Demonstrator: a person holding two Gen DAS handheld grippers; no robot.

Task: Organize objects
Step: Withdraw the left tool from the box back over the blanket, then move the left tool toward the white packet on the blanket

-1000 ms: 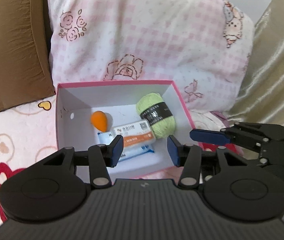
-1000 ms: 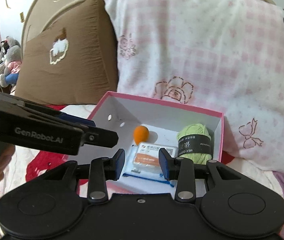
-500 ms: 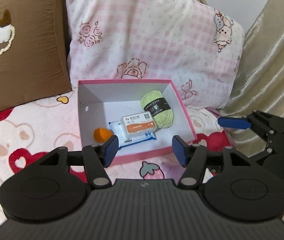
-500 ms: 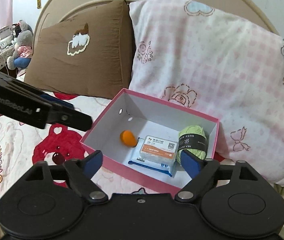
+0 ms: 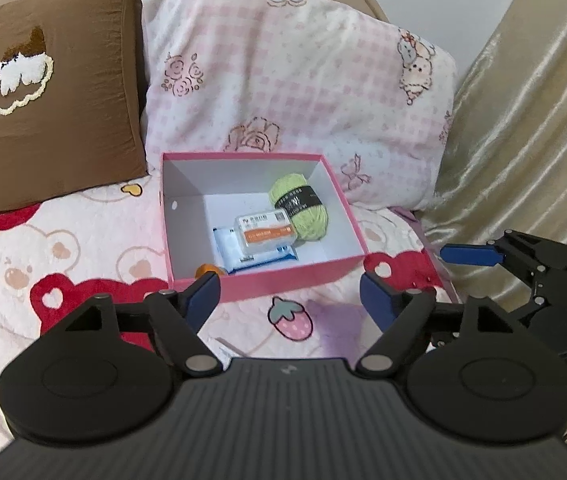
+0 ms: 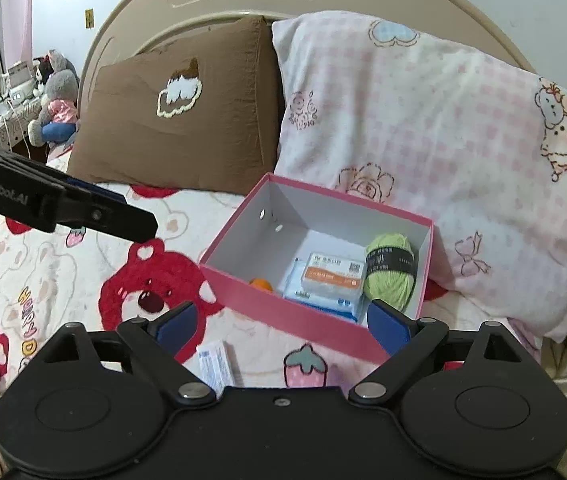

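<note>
Pink box (image 5: 283,283) on bed (image 5: 63,248) against checked pillow (image 5: 291,80); holds green yarn (image 5: 299,206), wipes, orange item. Left gripper (image 5: 289,300) and right gripper (image 6: 281,322): fingers just been spreading, nothing between.

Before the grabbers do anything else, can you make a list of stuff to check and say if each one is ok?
1. Left gripper empty, jaws just been opening: ok.
2. Right gripper empty, jaws wide after opening: ok.
3. Yarn, orange-label packet and blue wipes pack inside pink box: ok.
4. Small orange thing inside box, half hidden by the wall: ok.
5. White packet outside box on blanket: not ok.
6. Box flat on blanket: cannot tell.
</note>
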